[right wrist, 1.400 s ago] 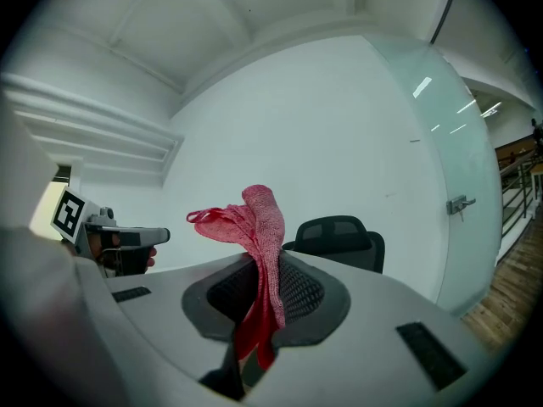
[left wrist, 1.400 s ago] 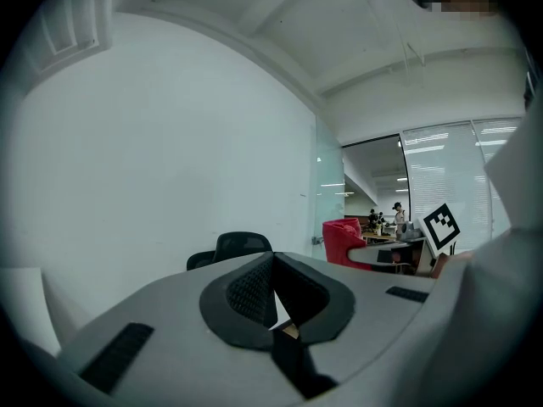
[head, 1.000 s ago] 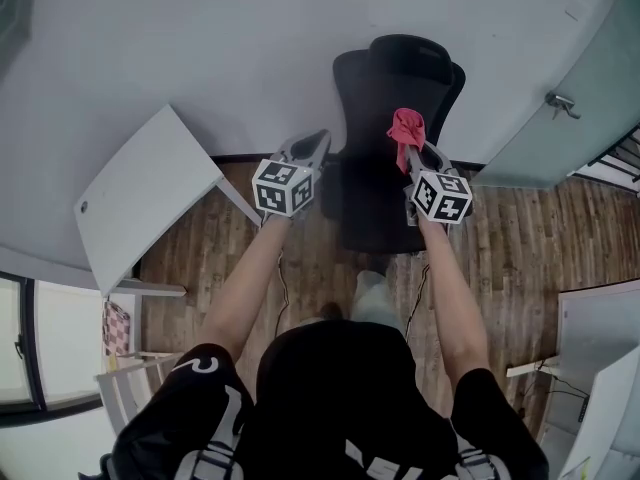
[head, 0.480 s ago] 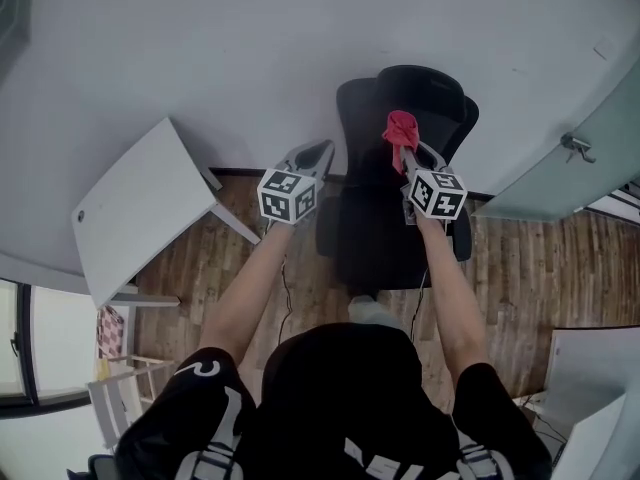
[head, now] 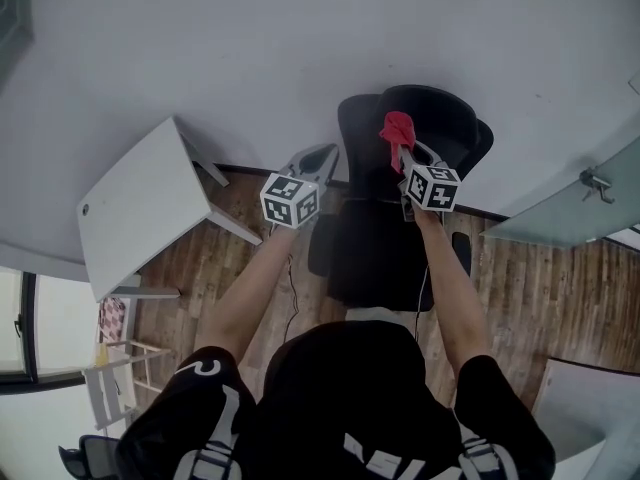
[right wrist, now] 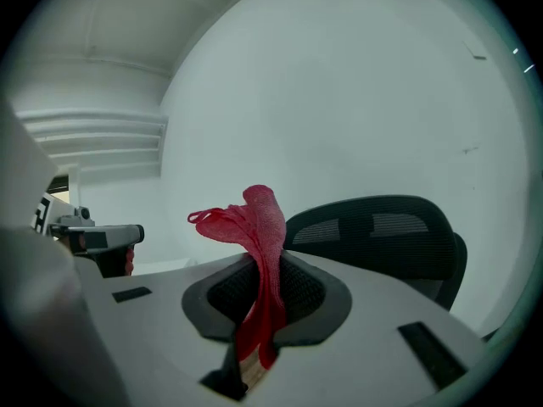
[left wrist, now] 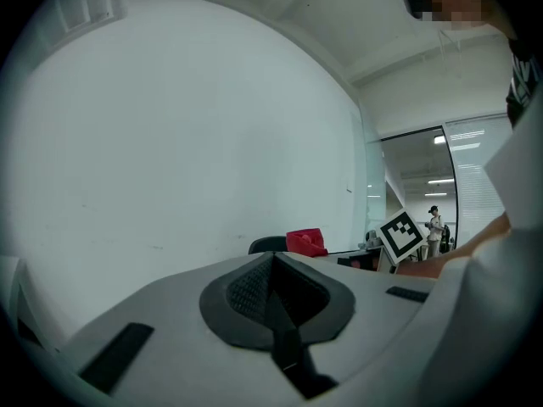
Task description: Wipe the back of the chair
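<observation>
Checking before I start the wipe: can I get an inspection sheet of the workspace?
Surface: chair back, black mesh, upright before a white wall; dirt not discernible.
Job's things: red cloth, bunched, near the chair back's top; contact unclear.
Clutter: nothing seen.
Grippers: right gripper fingers shut on red cloth; left gripper shut, empty.
Cables: thin cable hanging below left arm.
Surroundings: white table left, wooden floor, glass door right.
</observation>
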A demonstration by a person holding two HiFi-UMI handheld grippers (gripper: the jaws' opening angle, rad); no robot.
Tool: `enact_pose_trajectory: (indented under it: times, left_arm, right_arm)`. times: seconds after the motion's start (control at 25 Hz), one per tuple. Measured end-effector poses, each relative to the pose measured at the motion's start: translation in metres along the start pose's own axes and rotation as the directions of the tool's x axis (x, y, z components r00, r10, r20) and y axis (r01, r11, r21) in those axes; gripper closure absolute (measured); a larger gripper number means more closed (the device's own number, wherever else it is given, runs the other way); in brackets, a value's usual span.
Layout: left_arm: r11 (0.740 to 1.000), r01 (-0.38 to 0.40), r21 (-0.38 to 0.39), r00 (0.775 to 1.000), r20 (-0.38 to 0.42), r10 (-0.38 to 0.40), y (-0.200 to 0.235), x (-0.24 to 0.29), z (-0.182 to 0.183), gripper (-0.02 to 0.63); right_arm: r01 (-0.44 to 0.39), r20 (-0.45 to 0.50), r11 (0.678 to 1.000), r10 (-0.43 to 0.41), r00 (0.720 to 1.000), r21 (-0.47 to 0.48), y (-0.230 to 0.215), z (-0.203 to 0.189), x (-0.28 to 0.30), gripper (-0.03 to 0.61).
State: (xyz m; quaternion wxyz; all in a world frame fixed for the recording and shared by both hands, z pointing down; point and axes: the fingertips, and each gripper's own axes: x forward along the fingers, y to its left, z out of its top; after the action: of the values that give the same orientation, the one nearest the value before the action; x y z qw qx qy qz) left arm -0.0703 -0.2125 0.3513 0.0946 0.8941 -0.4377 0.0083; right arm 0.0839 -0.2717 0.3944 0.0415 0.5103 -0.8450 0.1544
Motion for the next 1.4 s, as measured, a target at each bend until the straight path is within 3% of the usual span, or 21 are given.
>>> enact_pose_trajectory:
  times: [0.68, 1.16, 1.4]
  left_arm:
    - [0.989, -0.144, -0.040, 0.989, -0.035, 0.142, 0.043, 0.075, -0.017, 0.589]
    - [0.987, -0.158, -0.028, 0.986, -0.051, 0.156, 0.046, 0.107, -0.016, 0.589]
    - [0.990, -0.137, -0.021, 0.989, -0.055, 0.136, 0.035, 0.124, -0.019, 0.589]
  right_arm:
    - [-0.162, -0.139, 0.987, 0.162, 0.977, 0.011, -0.039, -0.023, 0.113, 0.517]
    - [-0.161, -0.140, 0.986, 0.164, 0.976, 0.035, -0.059, -0.019, 0.130, 0.514]
    - [-0.104, -0.123, 0.994, 0.108, 0.986, 0.039, -0.086, -0.010, 0.123, 0.509]
